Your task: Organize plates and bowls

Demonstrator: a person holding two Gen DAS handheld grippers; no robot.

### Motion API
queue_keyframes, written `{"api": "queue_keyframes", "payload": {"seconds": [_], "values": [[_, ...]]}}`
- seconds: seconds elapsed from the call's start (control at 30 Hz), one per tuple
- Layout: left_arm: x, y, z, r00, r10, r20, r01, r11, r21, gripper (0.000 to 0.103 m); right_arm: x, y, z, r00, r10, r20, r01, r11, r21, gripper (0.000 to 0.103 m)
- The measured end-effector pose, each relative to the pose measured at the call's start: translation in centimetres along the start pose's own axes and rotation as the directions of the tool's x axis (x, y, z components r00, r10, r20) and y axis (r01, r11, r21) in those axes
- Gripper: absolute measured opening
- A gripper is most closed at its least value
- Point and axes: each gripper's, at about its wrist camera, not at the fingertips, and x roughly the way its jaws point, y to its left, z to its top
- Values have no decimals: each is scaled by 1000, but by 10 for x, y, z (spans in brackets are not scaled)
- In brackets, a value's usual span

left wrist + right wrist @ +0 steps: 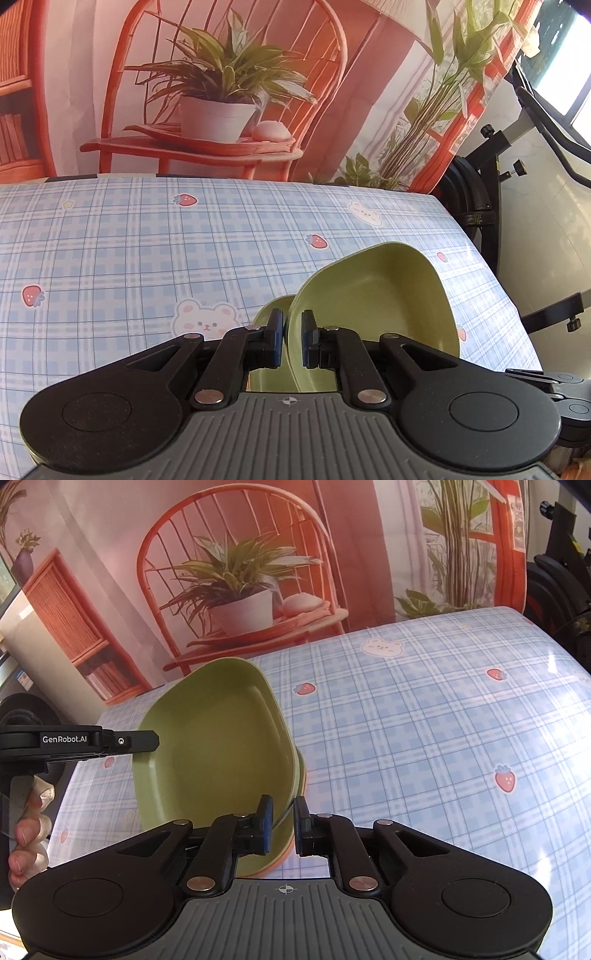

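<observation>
A green square-ish bowl point(373, 302) hangs tilted above the blue plaid tablecloth point(129, 258). My left gripper point(291, 338) is shut on its near-left rim. A second green rim point(267, 314) shows just behind the left finger; it looks like another dish nested under the bowl. In the right wrist view the same green bowl point(214, 746) tilts up to the left, with my right gripper point(283, 823) shut on its near-right rim. The edge of the dish under the bowl point(301, 771) peeks out. The left gripper's finger point(136, 740) meets the bowl's left rim.
The tablecloth point(424, 738) carries bear and strawberry prints. A printed backdrop point(221, 92) of a chair and potted plant hangs behind the far edge. Black exercise equipment point(476, 177) stands off the table's right side. A person's hand point(29, 834) holds the left gripper.
</observation>
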Motion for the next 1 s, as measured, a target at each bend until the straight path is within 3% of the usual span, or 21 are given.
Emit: {"api": "queue_keyframes", "payload": {"seconds": [0.37,0.6,0.73,1.0], "values": [[17,10,-5,999,25,-25,-25,1000,3,11,19,5,-8,997,-3,-81,8,998,57,11],[27,17,-7,999,30,-21,-30,999,-24,11,29,9,-8,995,-8,-94,11,1000,27,13],[34,11,-15,993,116,-18,-116,993,28,14,33,7,-7,995,-15,-99,18,999,31,15],[34,18,-16,995,93,-19,-94,996,-5,14,30,3,-5,996,-28,-79,28,1000,5,20]]}}
